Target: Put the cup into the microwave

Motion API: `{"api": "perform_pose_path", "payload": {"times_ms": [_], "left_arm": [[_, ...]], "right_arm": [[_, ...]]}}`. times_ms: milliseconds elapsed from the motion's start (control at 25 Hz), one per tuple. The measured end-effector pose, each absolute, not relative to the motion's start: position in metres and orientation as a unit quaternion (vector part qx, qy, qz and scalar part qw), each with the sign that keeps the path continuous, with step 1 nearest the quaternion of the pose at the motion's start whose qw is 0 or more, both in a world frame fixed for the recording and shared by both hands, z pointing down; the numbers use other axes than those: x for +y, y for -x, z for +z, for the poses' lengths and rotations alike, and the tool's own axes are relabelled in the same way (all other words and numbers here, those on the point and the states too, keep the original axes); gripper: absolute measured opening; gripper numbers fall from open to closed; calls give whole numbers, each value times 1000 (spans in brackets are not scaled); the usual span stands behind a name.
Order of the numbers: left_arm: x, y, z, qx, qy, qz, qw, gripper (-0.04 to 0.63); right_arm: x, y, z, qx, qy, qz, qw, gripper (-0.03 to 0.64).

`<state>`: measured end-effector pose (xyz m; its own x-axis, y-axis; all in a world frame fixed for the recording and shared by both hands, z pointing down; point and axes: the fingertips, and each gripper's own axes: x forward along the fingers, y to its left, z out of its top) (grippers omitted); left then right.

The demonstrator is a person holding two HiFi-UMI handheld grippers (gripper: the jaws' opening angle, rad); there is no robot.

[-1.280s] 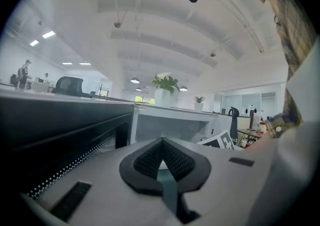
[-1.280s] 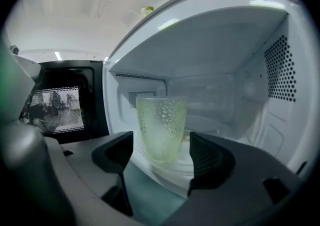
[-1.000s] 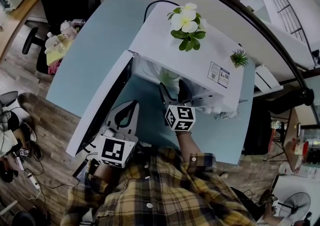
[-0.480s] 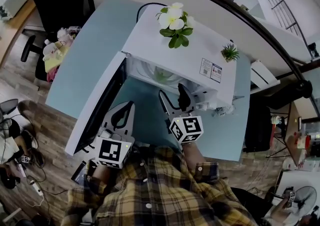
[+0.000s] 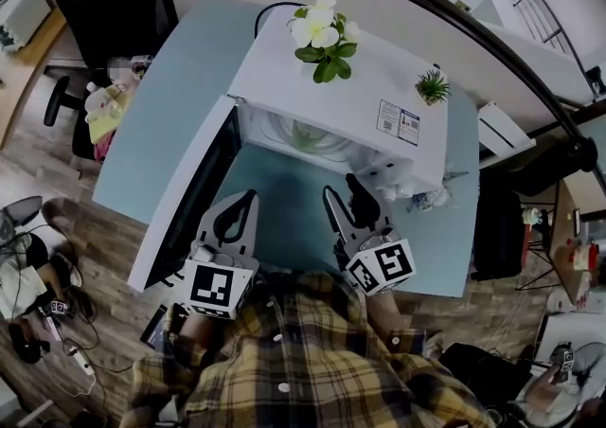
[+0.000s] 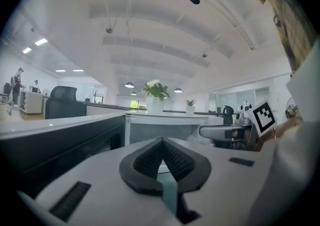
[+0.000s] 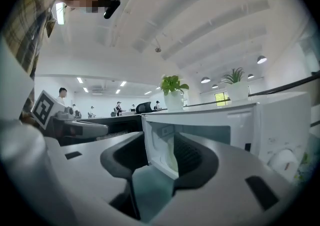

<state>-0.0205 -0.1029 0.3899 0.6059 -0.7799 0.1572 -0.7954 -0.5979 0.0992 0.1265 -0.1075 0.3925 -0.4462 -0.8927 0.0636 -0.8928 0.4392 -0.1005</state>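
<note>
Right tongs (image 5: 343, 187) withdrawn, open, empty, narrowing | left tongs (image 5: 250, 197) closed | cup (image 5: 306, 137) inside open microwave (image 5: 365, 85)

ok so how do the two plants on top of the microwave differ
The flowering plant is clearly bigger than the small plant. The flowering plant carries white blossoms over broad leaves; the small plant has only thin, spiky green leaves. In the head view the flowering plant stands at the far left of the microwave top, the small plant near its right edge. Both are green and stand upright on that top.
</note>
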Motion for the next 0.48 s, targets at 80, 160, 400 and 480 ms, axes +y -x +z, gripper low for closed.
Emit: {"api": "perform_pose_path", "payload": {"times_ms": [80, 160, 400, 480], "left_arm": [[-101, 19, 389, -438, -894, 49, 79, -11], [-100, 16, 389, -435, -896, 50, 79, -11], [-98, 4, 391, -421, -902, 50, 82, -10], [-97, -3, 392, -412, -906, 52, 83, -11]], "right_arm": [[-101, -132, 388, -845, -532, 55, 3, 178], [-96, -138, 382, -841, -539, 50, 4, 156], [-83, -148, 374, -841, -539, 47, 11, 55], [-78, -153, 372, -838, -543, 47, 12, 32]]}}
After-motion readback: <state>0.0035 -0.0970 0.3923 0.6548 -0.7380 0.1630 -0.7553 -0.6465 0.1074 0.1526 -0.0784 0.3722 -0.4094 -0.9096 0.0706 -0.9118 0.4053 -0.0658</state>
